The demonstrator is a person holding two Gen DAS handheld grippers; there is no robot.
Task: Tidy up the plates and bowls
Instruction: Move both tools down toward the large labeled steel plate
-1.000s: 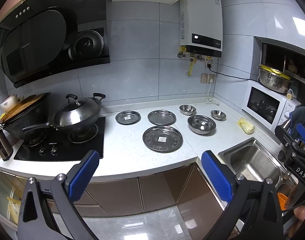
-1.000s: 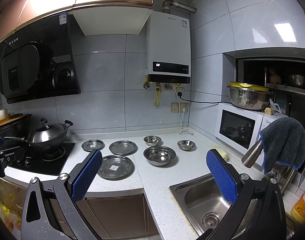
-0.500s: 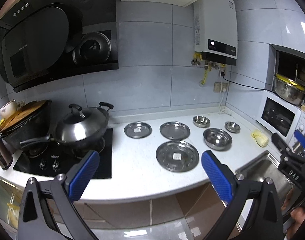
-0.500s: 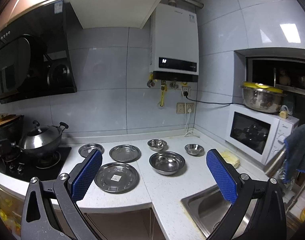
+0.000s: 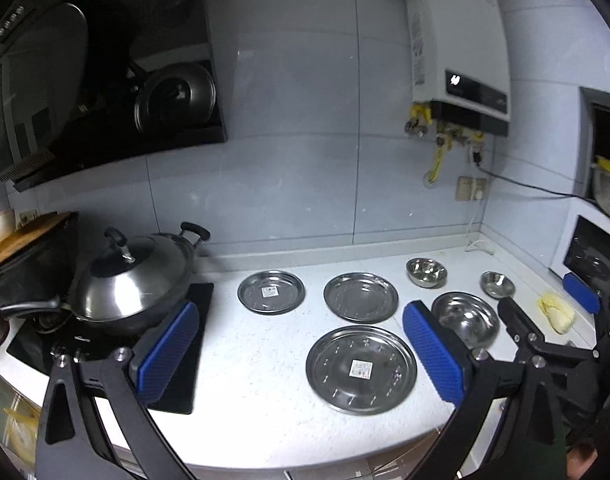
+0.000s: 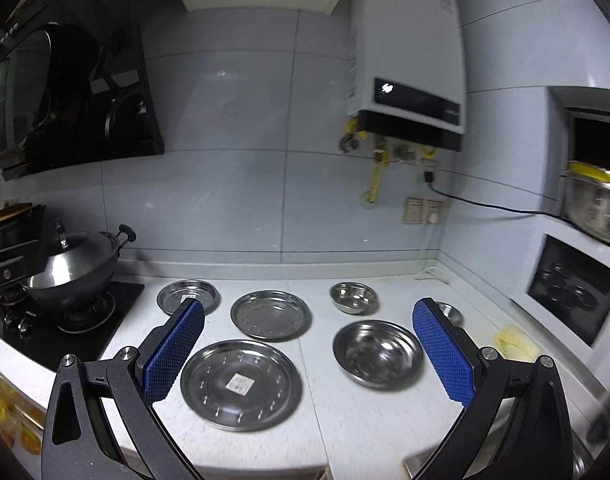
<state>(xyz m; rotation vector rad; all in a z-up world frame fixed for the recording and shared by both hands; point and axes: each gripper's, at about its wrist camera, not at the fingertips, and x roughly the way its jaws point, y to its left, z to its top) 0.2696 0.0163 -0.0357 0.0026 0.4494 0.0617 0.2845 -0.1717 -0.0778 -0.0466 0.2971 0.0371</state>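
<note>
Plates (image 5: 361, 369) and bowls (image 5: 465, 319) lie spread on the white counter (image 5: 249, 356), plates left, bowls right, beside the lidded wok (image 5: 131, 280). Left gripper (image 5: 301, 356) and right gripper (image 6: 307, 354) hover near, fingers apart, empty.

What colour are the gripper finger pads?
Blue, with a fine grid texture on the pads; clearest in the right wrist view.

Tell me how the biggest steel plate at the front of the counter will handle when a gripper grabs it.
The biggest steel plate looks stiff, thin and probably light. It lies flat on the counter with a low rim, so getting a finger under the edge may be awkward. Its shiny metal could slip between pads, and a push would likely slide it, not tip it.
</note>
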